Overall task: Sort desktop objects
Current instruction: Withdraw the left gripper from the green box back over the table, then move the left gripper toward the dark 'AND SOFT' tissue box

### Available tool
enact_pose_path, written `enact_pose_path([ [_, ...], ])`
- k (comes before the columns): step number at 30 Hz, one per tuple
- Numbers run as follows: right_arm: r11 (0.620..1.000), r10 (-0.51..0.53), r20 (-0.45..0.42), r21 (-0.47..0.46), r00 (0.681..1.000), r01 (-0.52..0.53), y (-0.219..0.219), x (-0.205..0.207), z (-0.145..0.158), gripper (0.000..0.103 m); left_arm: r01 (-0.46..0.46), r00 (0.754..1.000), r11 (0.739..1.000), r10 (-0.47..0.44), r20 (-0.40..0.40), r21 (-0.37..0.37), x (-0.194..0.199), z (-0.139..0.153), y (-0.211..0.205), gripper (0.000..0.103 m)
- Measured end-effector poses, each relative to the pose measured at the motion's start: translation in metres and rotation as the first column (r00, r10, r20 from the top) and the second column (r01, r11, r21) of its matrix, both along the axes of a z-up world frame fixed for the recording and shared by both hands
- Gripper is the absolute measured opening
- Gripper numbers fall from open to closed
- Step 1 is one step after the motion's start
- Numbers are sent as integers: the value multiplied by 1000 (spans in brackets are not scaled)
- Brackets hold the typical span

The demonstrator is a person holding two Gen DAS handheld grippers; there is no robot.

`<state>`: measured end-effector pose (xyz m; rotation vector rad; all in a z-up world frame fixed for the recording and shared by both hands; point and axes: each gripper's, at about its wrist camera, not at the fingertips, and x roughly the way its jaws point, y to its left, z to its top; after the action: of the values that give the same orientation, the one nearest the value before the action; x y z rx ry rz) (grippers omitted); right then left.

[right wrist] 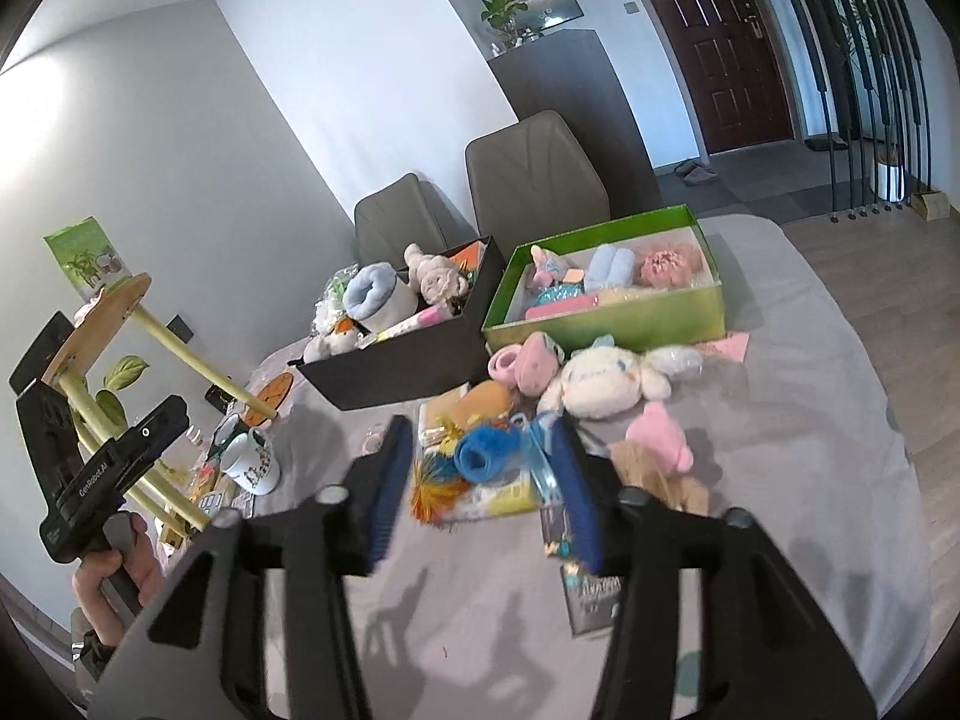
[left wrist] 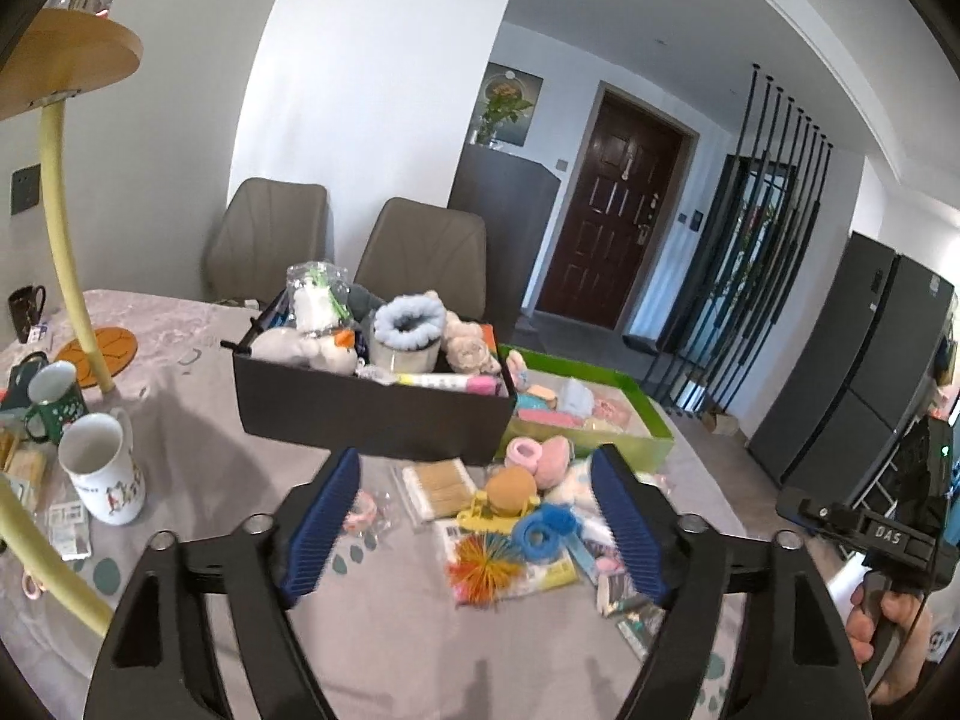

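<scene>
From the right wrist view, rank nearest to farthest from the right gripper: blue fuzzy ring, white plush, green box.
From the right gripper:
1. Blue fuzzy ring, just ahead between the jaws.
2. White plush, farther, ahead-right.
3. Green box, farthest, behind the plush.

We hold our left gripper [left wrist: 480, 516] tilted downward with its jaws wide apart and nothing between the blue pads. Our right gripper [right wrist: 486, 492] tilts down likewise, jaws parted and empty, each handle gripped by a hand [right wrist: 117, 570].
</scene>
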<state>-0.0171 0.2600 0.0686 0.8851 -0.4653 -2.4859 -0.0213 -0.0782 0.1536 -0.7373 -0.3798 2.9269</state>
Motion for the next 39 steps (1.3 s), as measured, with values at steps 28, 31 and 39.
enact_pose_path([
  [28, 998, -22, -61, -68, 998, 18, 27, 56, -88, 103, 80, 990, 997, -80, 119, 8, 19, -109, 40, 93],
  [31, 998, -15, -68, -62, 998, 11, 29, 56, -93, 97, 92, 988, 996, -92, 124, 0, 16, -113, 53, 93],
  [39, 1000, 2, -52, -24, 999, -3, 30, 49, -107, 72, 164, 975, 986, -162, 150, -2, 5, -125, 91, 93],
])
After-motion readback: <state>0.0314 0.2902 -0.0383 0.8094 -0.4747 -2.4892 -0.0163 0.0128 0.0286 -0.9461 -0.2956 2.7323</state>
